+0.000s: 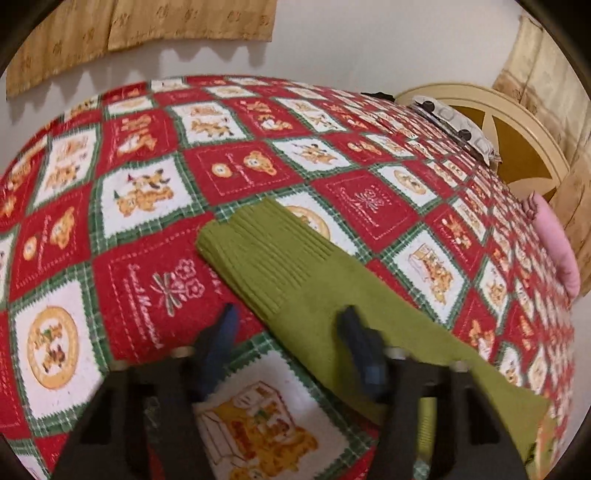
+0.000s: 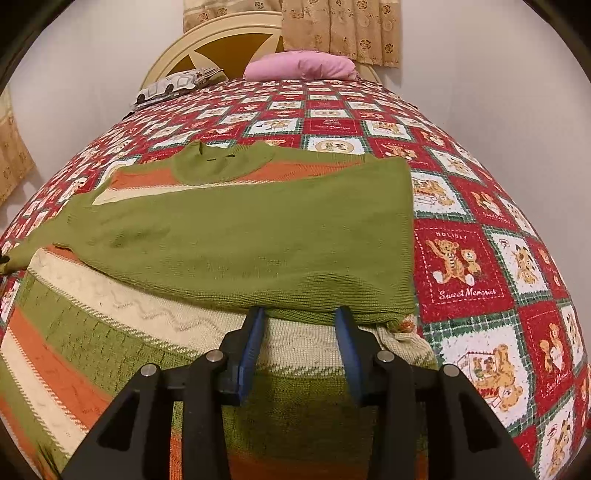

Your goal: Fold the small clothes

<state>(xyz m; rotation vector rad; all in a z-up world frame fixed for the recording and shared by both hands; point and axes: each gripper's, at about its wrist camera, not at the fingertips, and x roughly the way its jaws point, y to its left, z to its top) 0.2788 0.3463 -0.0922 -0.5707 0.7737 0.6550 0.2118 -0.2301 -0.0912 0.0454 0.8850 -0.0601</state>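
A small knitted sweater lies flat on the bed: green with orange and cream stripes (image 2: 92, 332). Its right green sleeve (image 2: 258, 236) is folded across the body. In the left wrist view the other green sleeve (image 1: 295, 280) with its ribbed cuff (image 1: 258, 236) stretches out over the bedspread. My left gripper (image 1: 288, 317) is open, low over that sleeve, its right finger above the cloth. My right gripper (image 2: 299, 317) is open just above the sweater's body, fingertips at the folded sleeve's near edge. Neither holds anything.
The bed has a red, white and green patchwork bedspread (image 2: 461, 258). A pink pillow (image 2: 303, 66) and a patterned grey pillow (image 2: 170, 86) lie at the cream headboard (image 2: 207, 40). Beige curtains (image 1: 147, 26) hang on the white wall.
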